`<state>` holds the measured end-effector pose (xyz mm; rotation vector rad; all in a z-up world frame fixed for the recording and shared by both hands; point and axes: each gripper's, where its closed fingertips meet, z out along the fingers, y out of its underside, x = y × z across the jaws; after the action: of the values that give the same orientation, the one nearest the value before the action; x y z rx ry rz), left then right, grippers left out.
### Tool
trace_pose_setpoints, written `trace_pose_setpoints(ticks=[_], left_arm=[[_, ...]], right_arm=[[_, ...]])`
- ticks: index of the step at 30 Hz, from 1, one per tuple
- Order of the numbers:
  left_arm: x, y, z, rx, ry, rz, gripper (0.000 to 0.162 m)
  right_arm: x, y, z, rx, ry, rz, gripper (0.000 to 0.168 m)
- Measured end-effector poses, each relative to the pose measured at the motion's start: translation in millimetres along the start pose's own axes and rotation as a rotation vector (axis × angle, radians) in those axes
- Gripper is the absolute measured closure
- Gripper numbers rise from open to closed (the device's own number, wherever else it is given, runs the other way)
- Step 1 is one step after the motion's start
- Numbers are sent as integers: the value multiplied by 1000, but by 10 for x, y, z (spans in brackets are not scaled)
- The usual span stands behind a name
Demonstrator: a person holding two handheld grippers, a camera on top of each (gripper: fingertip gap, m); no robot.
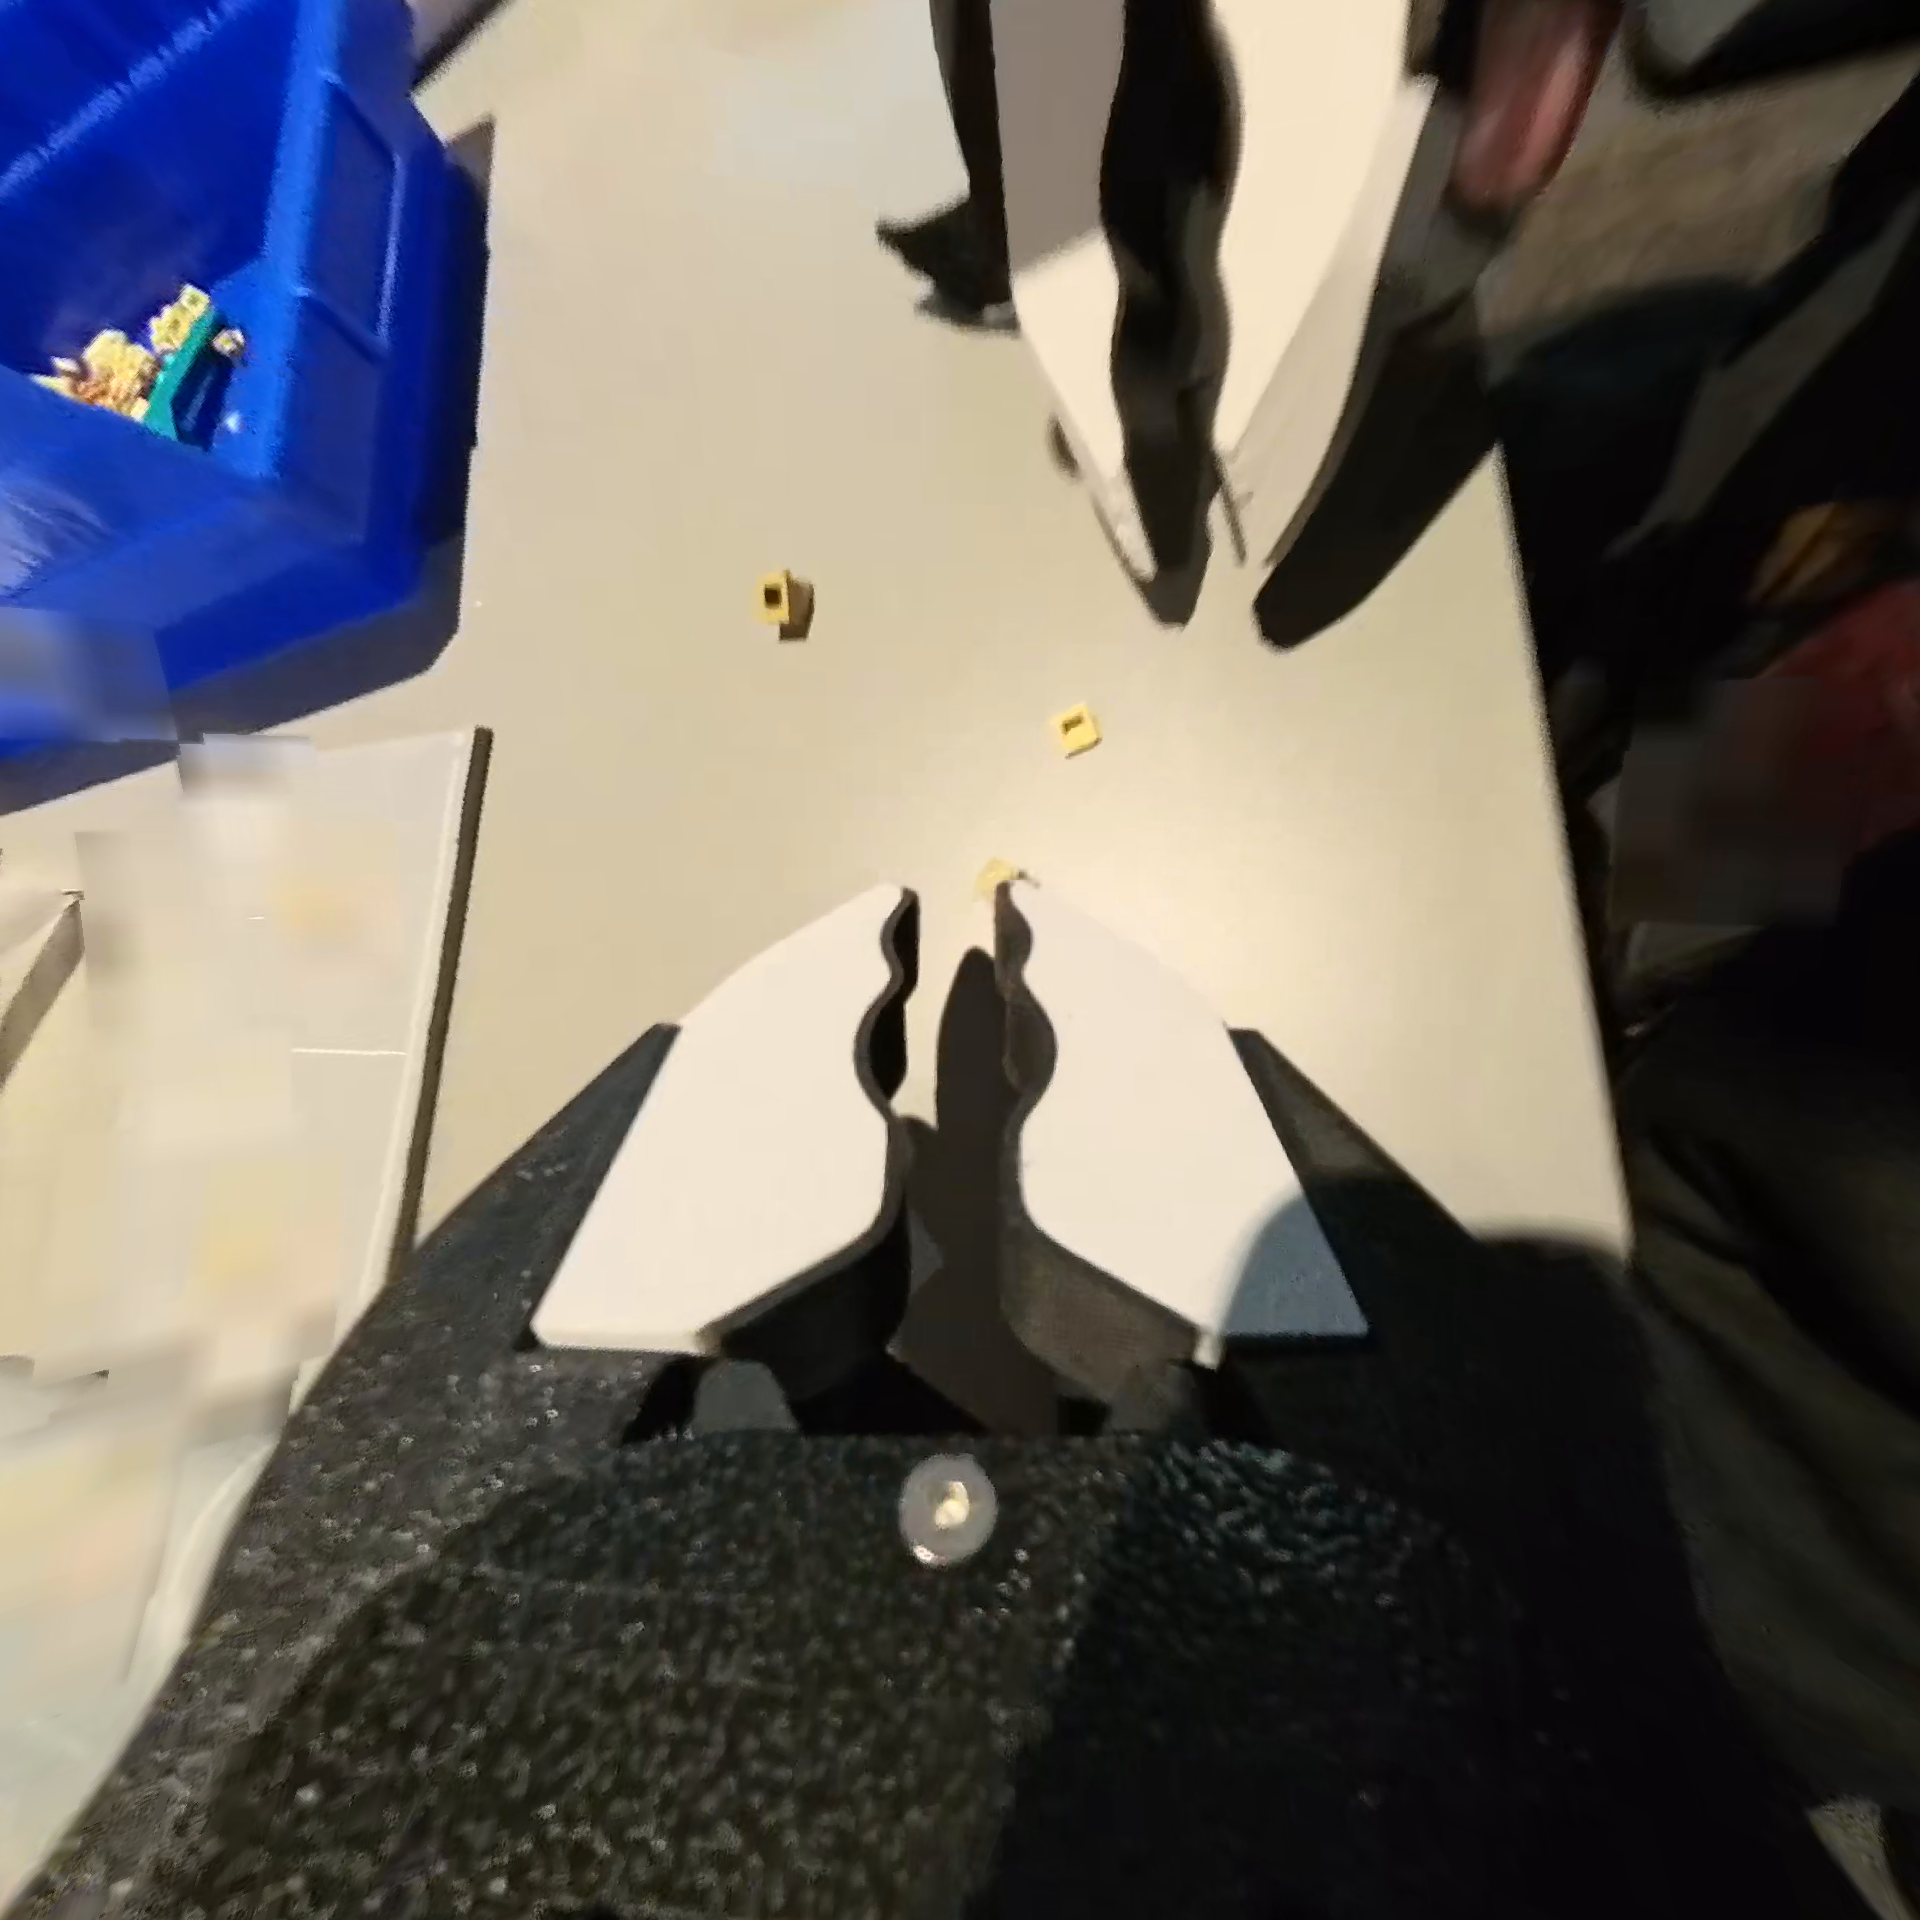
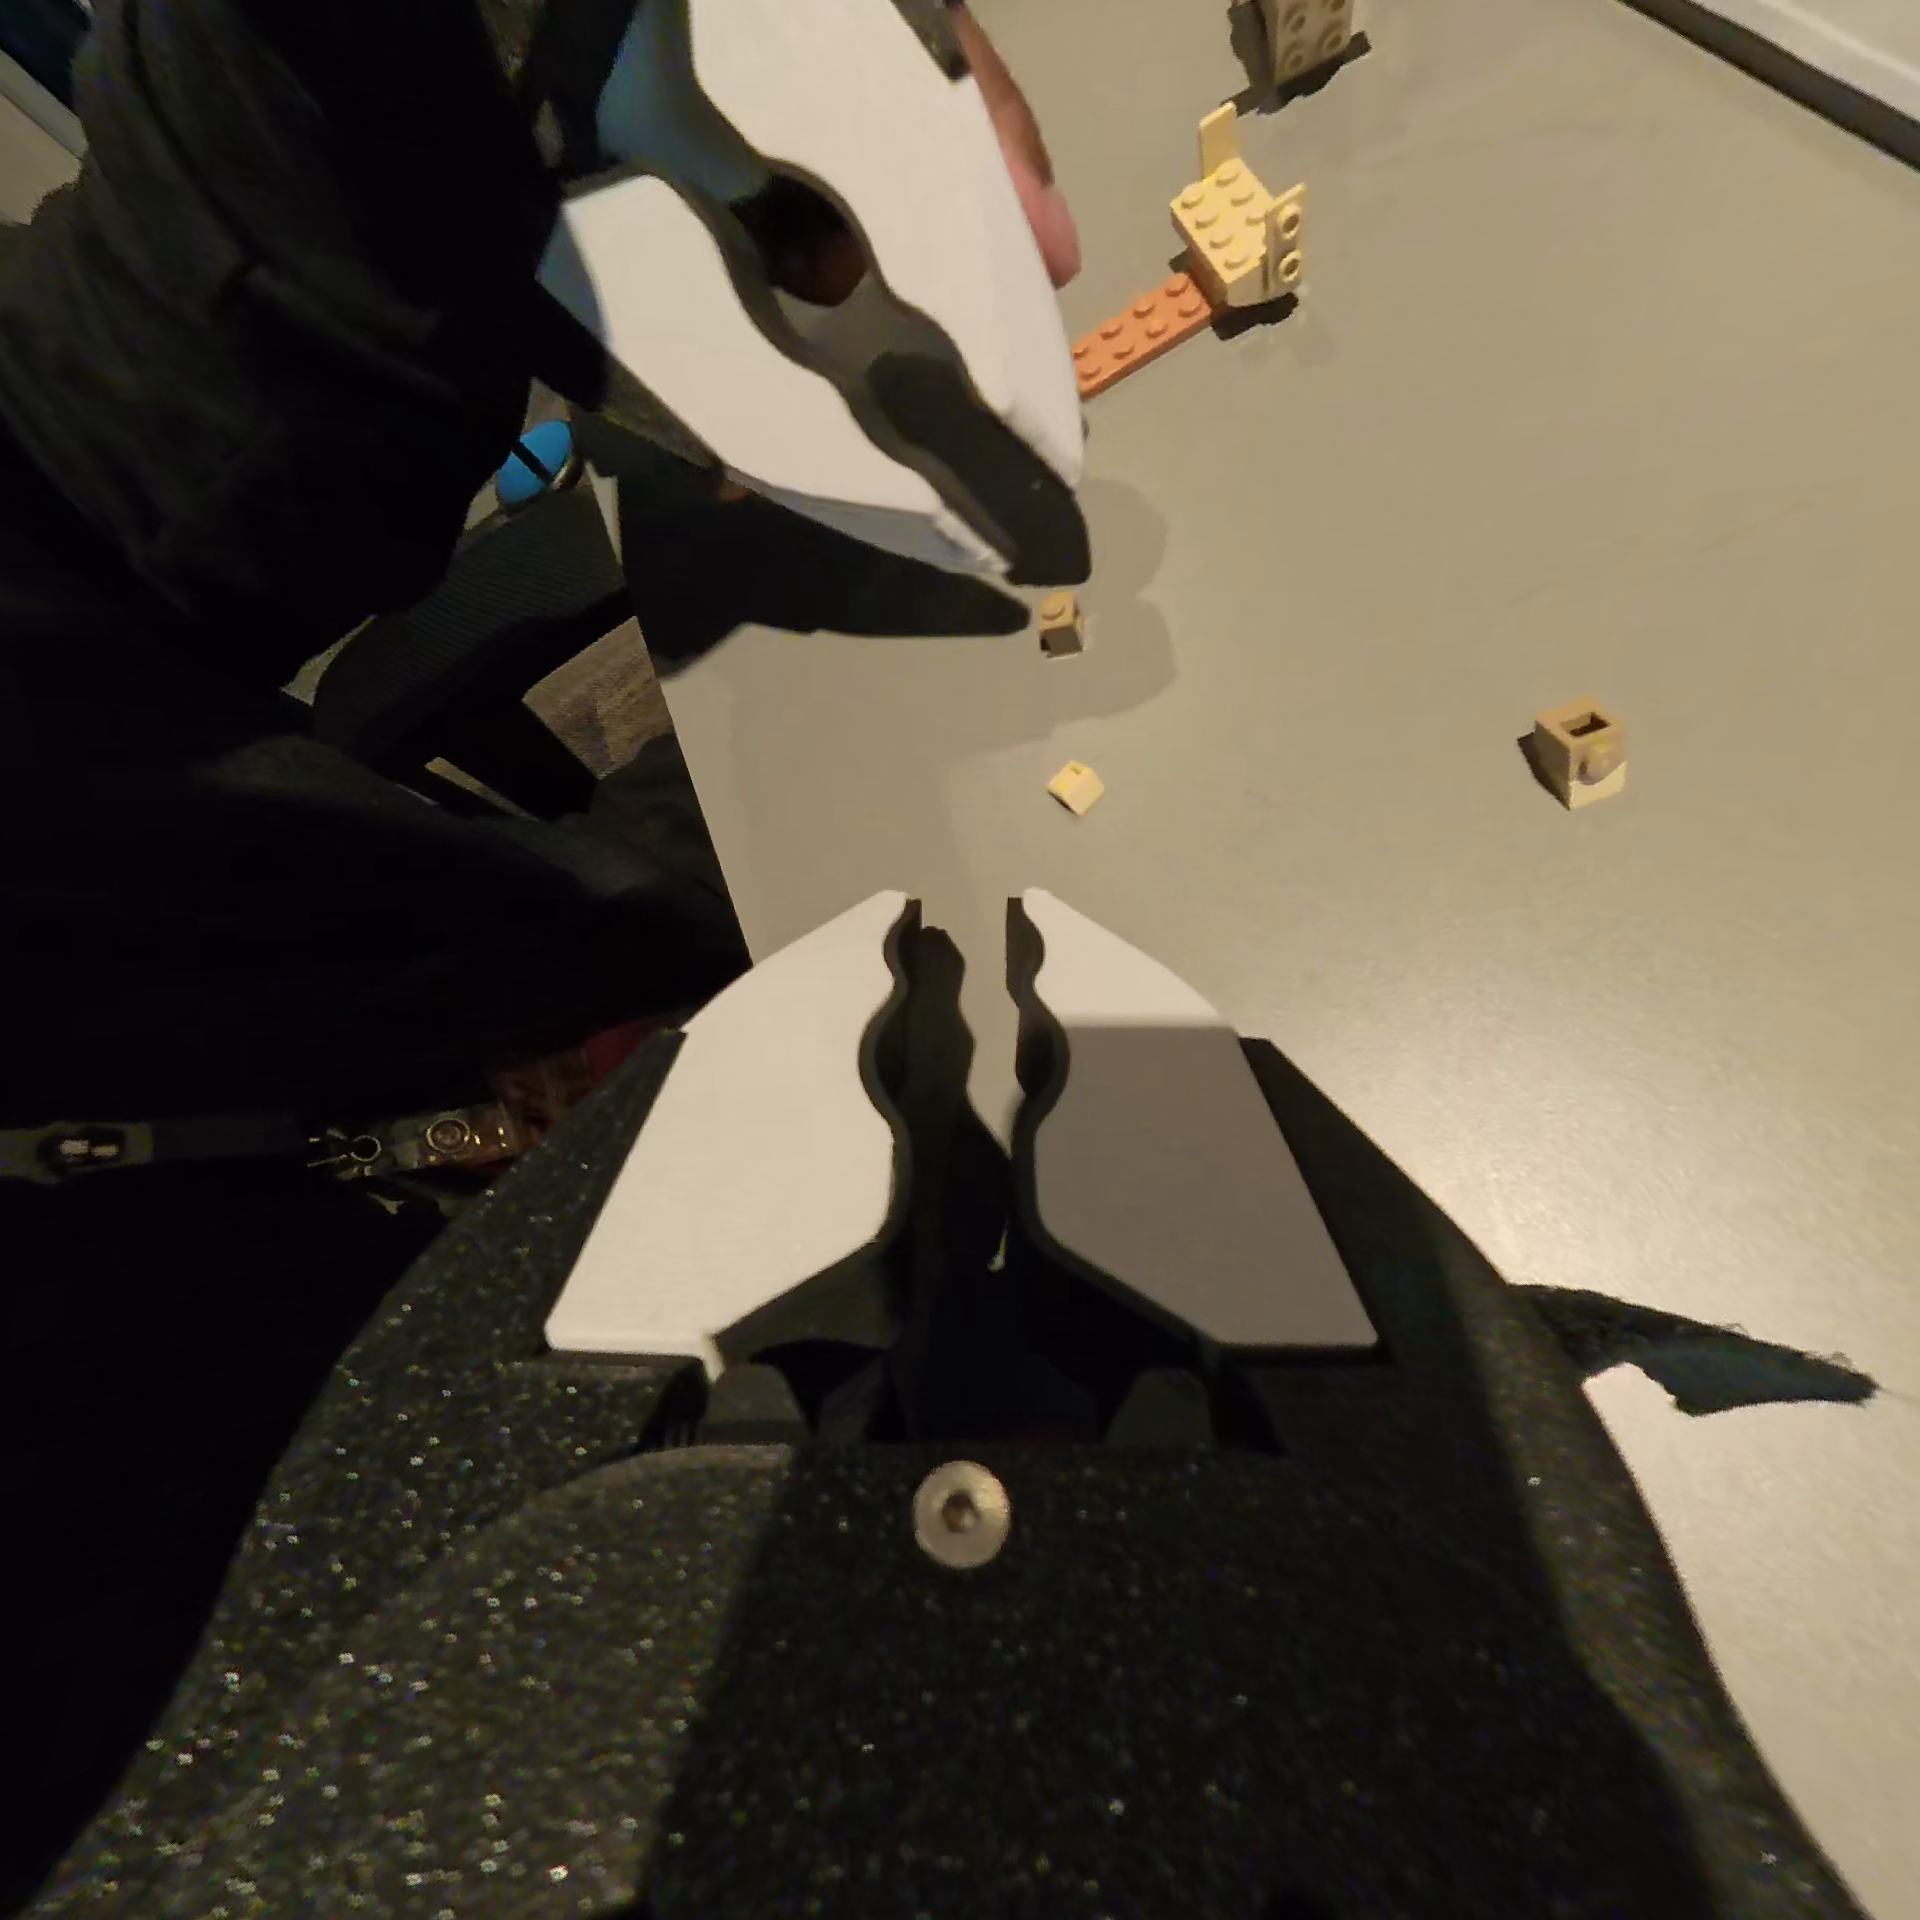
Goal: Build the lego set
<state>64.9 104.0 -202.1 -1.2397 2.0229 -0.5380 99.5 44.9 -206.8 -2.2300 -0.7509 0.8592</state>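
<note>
My left gripper (image 1: 956, 896) hovers low over the grey table (image 1: 727, 831), its jaws a narrow gap apart and empty. A small tan brick (image 1: 994, 875) lies just past its right fingertip; it also shows in the right wrist view (image 2: 1060, 623) under the left gripper (image 2: 1039, 566). A tan slope piece (image 1: 1075, 730) (image 2: 1075, 784) and a tan brick with a hole (image 1: 781, 603) (image 2: 1579, 753) lie loose. My right gripper (image 2: 964, 904) (image 1: 1226, 618) is slightly open and empty. A tan assembly (image 2: 1236, 239) sits on an orange plate (image 2: 1138, 338) farther off.
A blue bin (image 1: 312, 260) holding several lego pieces (image 1: 145, 364) stands at the left. A blurred white sheet (image 1: 364, 987) lies below it. Another tan brick (image 2: 1299, 42) lies at the far end. The table edge (image 2: 707, 810) runs by a dark-clothed person. A black scrap (image 2: 1704, 1361) lies at right. One gripper's finger ends stand about 7 centimetres off the other's. My right tips are about 15 centimetres from the orange plate (image 2: 1138, 338), my left tips only 6 centimetres.
</note>
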Motion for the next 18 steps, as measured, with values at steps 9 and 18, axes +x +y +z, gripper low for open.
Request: trace_pose_setpoints(ticks=[9, 18], left_arm=[[-99, 85, 33, -38, 31, 228, 149], [-18, 116, 123, -81, 65, 257, 149]], right_arm=[[-3, 3, -3, 0, 5, -7, 153], [-3, 4, -4, 1, 5, -9, 153]])
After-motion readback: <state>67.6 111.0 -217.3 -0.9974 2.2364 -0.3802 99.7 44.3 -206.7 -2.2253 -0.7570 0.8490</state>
